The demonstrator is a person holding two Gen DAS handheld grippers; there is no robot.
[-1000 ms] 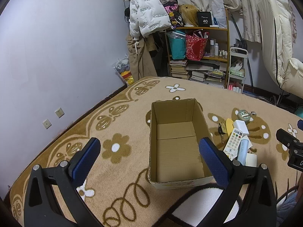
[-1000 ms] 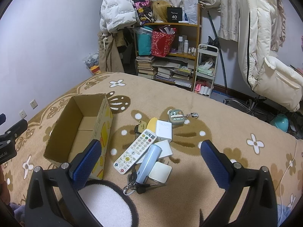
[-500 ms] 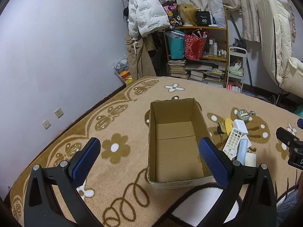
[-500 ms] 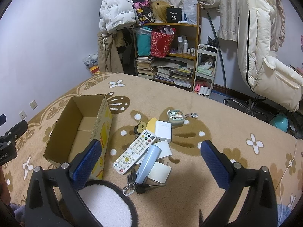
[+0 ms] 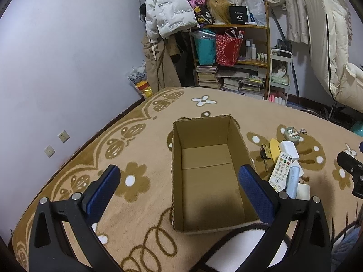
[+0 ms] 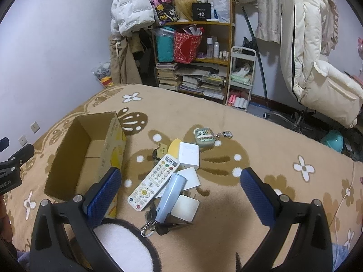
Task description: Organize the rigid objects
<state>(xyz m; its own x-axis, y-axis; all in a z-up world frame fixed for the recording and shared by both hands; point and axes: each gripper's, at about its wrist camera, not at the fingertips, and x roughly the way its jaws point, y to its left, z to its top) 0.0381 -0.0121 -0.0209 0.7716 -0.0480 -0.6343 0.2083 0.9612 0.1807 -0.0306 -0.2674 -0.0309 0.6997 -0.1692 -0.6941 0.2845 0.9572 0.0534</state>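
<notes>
An open, empty cardboard box [image 5: 204, 172] stands on the patterned bed cover; it also shows in the right wrist view [image 6: 90, 149]. Right of it lies a pile: a white remote [image 6: 154, 179], a light blue tube [image 6: 171, 195], white boxes [image 6: 188, 155], a flat white square [image 6: 185, 205], a yellow piece [image 6: 173, 147], keys [image 6: 150, 225] and a green case [image 6: 204, 137]. The pile also shows in the left wrist view [image 5: 283, 170]. My left gripper [image 5: 179, 190] is open and empty above the box. My right gripper [image 6: 181, 192] is open and empty above the pile.
A wooden shelf [image 6: 197, 56] with books, bags and bottles stands behind the bed, next to a small white cart [image 6: 241, 79]. A padded chair [image 6: 317, 68] is at the right. Hanging jackets [image 5: 168, 15] and a wall are at the left.
Both grippers have drifted very slightly; the views barely shift. Nothing was taken hold of or moved.
</notes>
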